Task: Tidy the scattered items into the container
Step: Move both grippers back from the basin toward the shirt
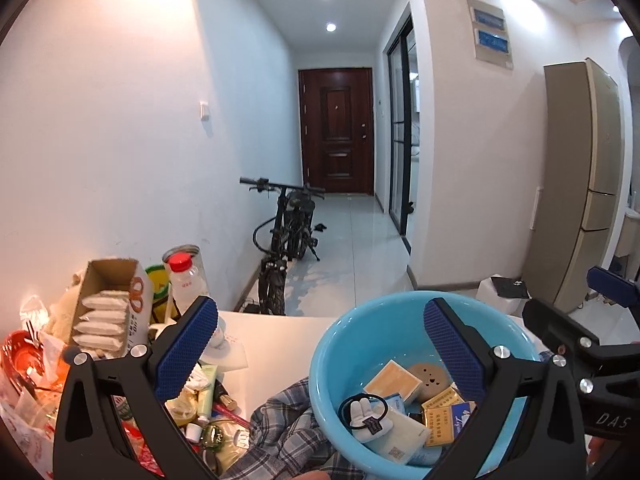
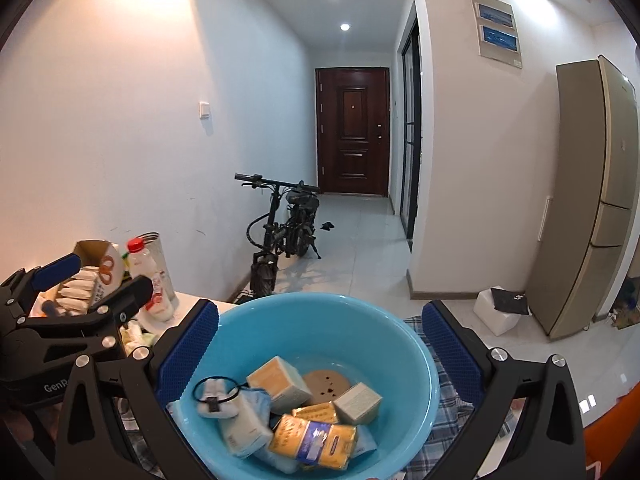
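White table at a hallway's end, bicycle behind. The blue basin sits on plaid cloth, holding boxes and packets. Both grippers — left gripper, right gripper — gape wide, empty. Judgement: next, reach into the left-hand clutter, pinch one small thing squarely — lift clear of the rim.

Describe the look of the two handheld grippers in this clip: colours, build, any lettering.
Both the left gripper and right gripper have angular black frames with silver bolts and blue, grid-textured pads. White lettering shows on each body: "DAS" on the right, "GenR" on the left. No cables or sleeves visible.
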### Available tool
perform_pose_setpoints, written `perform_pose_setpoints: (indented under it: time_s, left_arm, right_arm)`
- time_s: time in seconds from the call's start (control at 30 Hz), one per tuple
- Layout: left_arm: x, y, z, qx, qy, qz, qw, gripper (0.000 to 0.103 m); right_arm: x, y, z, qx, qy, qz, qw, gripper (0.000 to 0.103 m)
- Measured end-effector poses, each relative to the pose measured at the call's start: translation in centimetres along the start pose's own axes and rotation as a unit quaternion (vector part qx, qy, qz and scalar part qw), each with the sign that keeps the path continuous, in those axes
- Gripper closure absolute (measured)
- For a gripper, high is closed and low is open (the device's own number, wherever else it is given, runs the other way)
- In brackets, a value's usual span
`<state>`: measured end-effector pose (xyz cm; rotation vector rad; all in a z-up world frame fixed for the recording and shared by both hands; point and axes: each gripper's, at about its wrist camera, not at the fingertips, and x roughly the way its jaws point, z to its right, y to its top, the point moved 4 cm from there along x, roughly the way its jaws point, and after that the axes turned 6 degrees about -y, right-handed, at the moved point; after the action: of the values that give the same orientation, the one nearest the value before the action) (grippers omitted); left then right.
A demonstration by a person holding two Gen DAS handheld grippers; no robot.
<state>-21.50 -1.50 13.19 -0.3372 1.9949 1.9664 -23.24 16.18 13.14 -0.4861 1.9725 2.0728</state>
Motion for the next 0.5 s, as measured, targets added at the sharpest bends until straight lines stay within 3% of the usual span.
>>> perform_pose_setpoints:
  time_s: [0.27, 0.5]
  left_arm:
    - [-6.9, -1.9, -0.1, -0.001, -0.006, 0.016, 0.9999, 0.001]
    - [-10.5, -6.4, 1.0, 0.019, 0.006, 0.015, 0.9997, 0.001]
  right_arm:
    - [-7.0, -1.7, -0.5, 0.008, -0.016, 0.021, 1.000, 0.000]
    - [-11.7, -6.6, -0.7, 0.009, -0.040, 0.017, 0.999, 0.000]
